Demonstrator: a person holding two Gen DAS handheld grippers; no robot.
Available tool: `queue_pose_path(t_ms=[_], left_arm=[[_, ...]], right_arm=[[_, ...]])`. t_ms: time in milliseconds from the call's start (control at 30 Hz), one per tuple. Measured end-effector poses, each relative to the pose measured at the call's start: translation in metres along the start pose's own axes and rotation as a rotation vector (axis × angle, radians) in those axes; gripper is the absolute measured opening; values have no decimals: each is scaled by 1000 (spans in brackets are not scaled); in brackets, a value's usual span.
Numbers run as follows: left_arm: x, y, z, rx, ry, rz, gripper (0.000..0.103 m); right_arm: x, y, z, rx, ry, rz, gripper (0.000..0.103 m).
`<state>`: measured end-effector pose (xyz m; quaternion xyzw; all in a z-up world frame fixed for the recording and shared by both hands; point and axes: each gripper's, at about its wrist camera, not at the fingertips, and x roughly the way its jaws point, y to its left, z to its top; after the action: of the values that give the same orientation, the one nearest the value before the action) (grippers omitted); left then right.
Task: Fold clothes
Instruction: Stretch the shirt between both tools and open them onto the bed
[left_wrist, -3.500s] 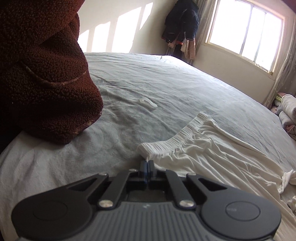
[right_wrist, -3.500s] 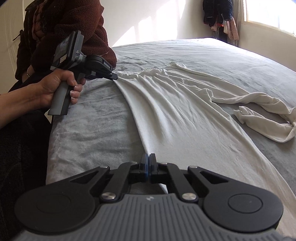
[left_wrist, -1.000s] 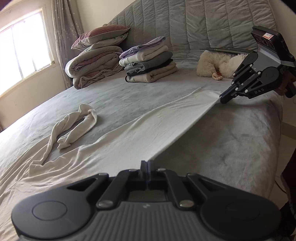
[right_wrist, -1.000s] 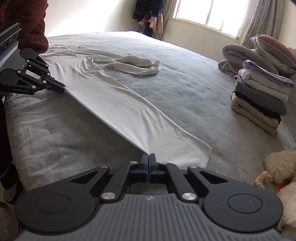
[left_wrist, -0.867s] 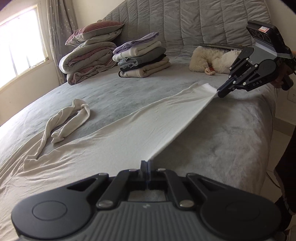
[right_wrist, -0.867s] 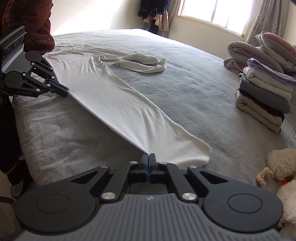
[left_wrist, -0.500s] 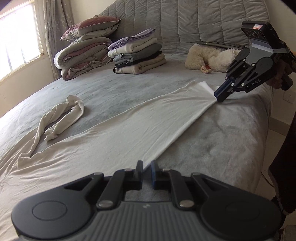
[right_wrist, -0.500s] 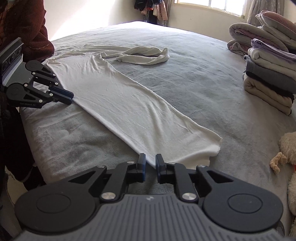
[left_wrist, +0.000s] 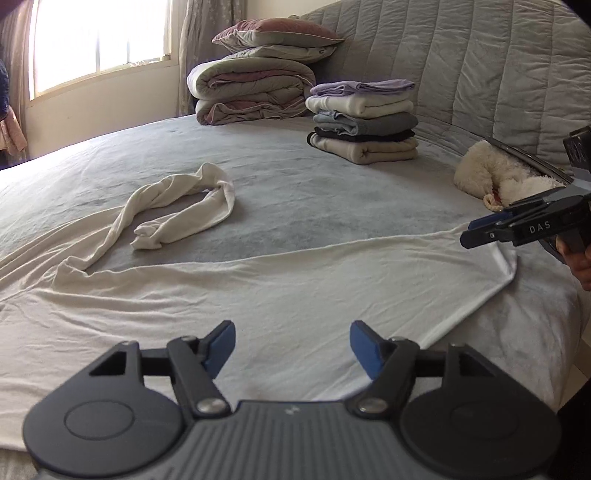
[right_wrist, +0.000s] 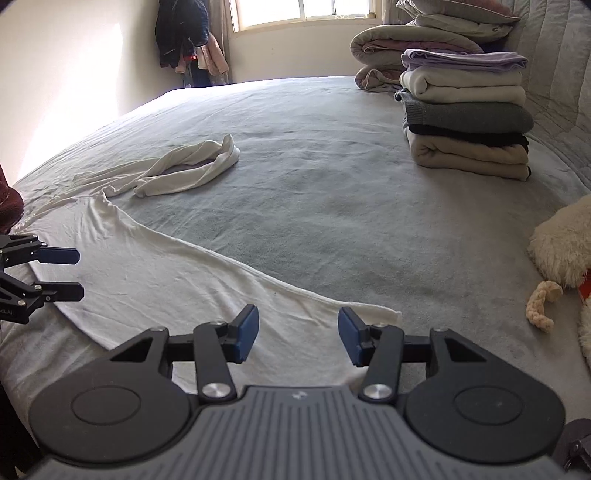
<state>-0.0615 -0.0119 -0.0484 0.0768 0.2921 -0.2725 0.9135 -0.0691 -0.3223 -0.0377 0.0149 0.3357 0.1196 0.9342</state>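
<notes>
Your left gripper (left_wrist: 291, 345) and right gripper (right_wrist: 298, 334) both have their fingers apart (they have just been opening) with nothing pinched between them, and the white garment (left_wrist: 280, 291) lies flat on the bed (right_wrist: 332, 206) just under and ahead of both. Its straightened leg runs lengthwise from one gripper to the other along the near edge, so each hand sits at one end, while the other leg (left_wrist: 177, 210) lies twisted farther in. No containers here; the folded stack (right_wrist: 465, 114) sits well apart by the headboard.

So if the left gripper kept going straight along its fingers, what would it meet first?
Probably the white garment lying flat on the bed: the left gripper, jaws just opened and empty, points down at it.
</notes>
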Motion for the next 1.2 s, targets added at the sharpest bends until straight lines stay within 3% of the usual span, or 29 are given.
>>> queue_pose_path(t_ms=[200,300,533,1200], left_arm=[[32,6,11,-87,-16,155,98],[49,8,6,-94,28,235,100],[50,17,0,-141,25,201,103],[52,15,0,-134,30,209,103]], right_arm=[[18,25,20,8,-4,-4,53],[30,37,24,-10,23,-4,53],[48,55,23,-71,72,-8,56],[40,43,15,32,100,-78,65]])
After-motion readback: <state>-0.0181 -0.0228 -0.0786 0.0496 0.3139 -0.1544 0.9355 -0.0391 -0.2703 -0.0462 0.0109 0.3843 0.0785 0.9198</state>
